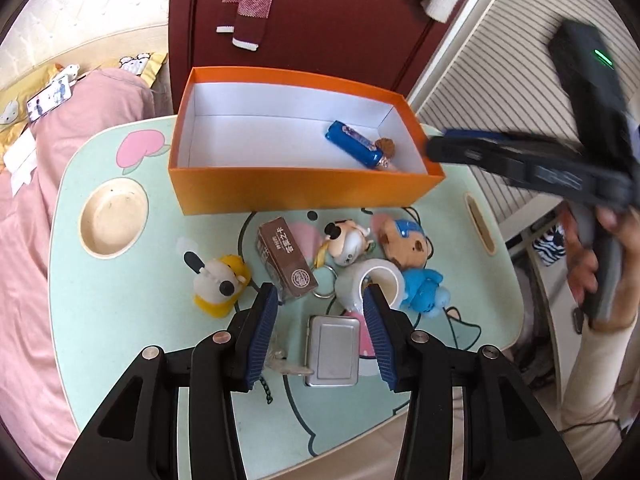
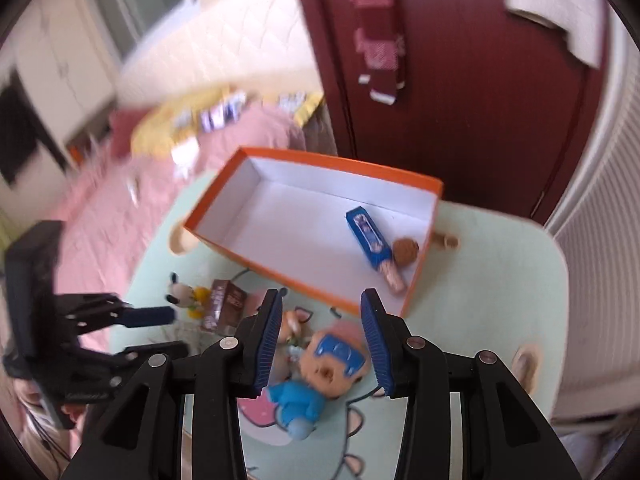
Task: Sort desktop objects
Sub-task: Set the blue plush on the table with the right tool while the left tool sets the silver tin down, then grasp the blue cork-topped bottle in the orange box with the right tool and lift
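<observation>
An orange box (image 1: 280,184) stands at the back of the mint lap table (image 1: 120,280). Inside it lie a blue pack (image 1: 354,148) and a small brown piece (image 1: 387,146). My left gripper (image 1: 320,292) hangs open above a metal tin (image 1: 332,350), holding nothing. Beyond it lie a brown carton (image 1: 286,258), a yellow dog plush (image 1: 218,284), a tape roll (image 1: 380,280) and a bear plush (image 1: 412,256). My right gripper (image 2: 320,296) is open and empty above the bear plush (image 2: 332,364). In the left wrist view it hovers by the box's right corner.
A small plush keychain (image 1: 348,242) and keys (image 1: 288,364) also lie on the table. A round cup recess (image 1: 114,220) is at its left, a slot (image 1: 480,220) at its right. A pink bed (image 1: 60,160) lies left, a dark red door (image 1: 320,20) behind.
</observation>
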